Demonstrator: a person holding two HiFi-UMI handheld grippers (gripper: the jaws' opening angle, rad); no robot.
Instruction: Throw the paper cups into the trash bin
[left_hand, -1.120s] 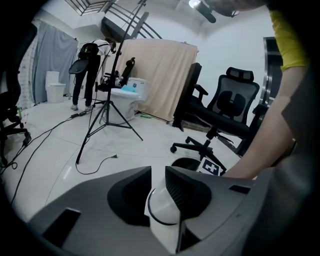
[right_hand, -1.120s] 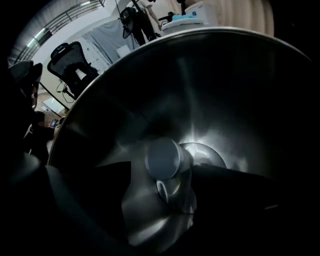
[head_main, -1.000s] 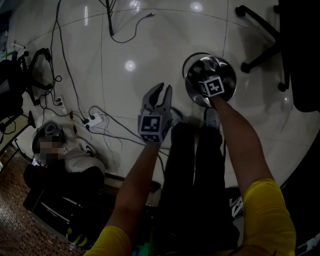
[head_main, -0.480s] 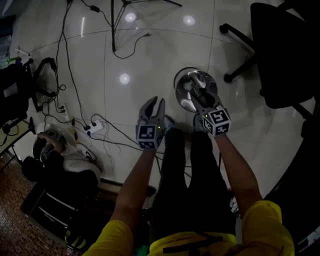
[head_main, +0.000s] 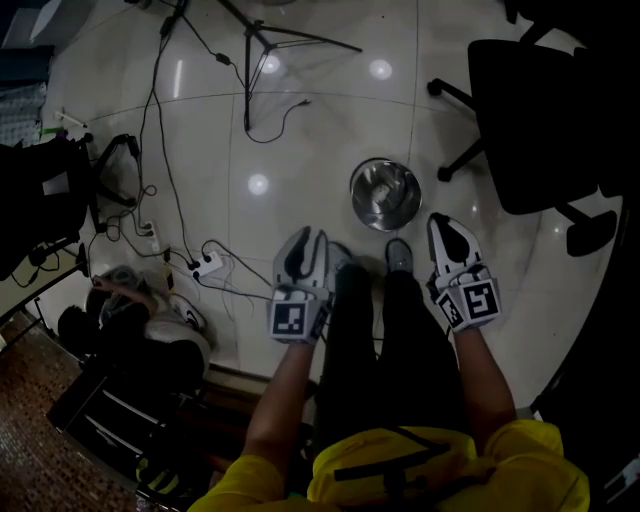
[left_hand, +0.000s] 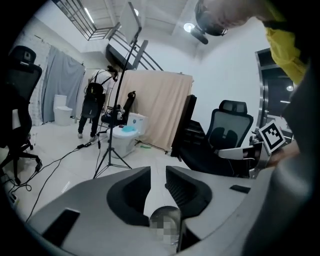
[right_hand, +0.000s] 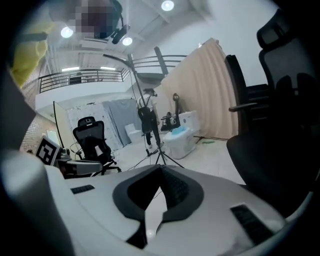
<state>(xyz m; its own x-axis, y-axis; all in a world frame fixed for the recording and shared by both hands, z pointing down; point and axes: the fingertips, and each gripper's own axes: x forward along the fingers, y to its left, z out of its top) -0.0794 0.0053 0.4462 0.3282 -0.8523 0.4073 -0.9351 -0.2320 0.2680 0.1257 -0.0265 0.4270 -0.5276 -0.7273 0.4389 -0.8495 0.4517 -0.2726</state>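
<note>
The round metal trash bin (head_main: 385, 193) stands on the pale floor just ahead of the person's shoes. No paper cup shows in any view. My right gripper (head_main: 441, 221) hangs to the bin's right and nearer the body, shut with nothing in it; in the right gripper view its tips (right_hand: 160, 168) meet. My left gripper (head_main: 306, 236) is to the bin's left, open by a narrow gap and empty. In the left gripper view the tips (left_hand: 158, 172) stand apart, and a shiny round rim (left_hand: 165, 220), seemingly the bin, shows low between them.
A black office chair (head_main: 545, 110) stands right of the bin. A tripod stand (head_main: 255, 60) is at the far middle. Cables and a white power strip (head_main: 208, 266) trail over the floor at left. A person (head_main: 125, 300) sits low at the left beside dark cases.
My right gripper has drawn back from over the bin to its near right, and its jaws have gone from open to shut. The left gripper has dropped lower and nearer the body.
</note>
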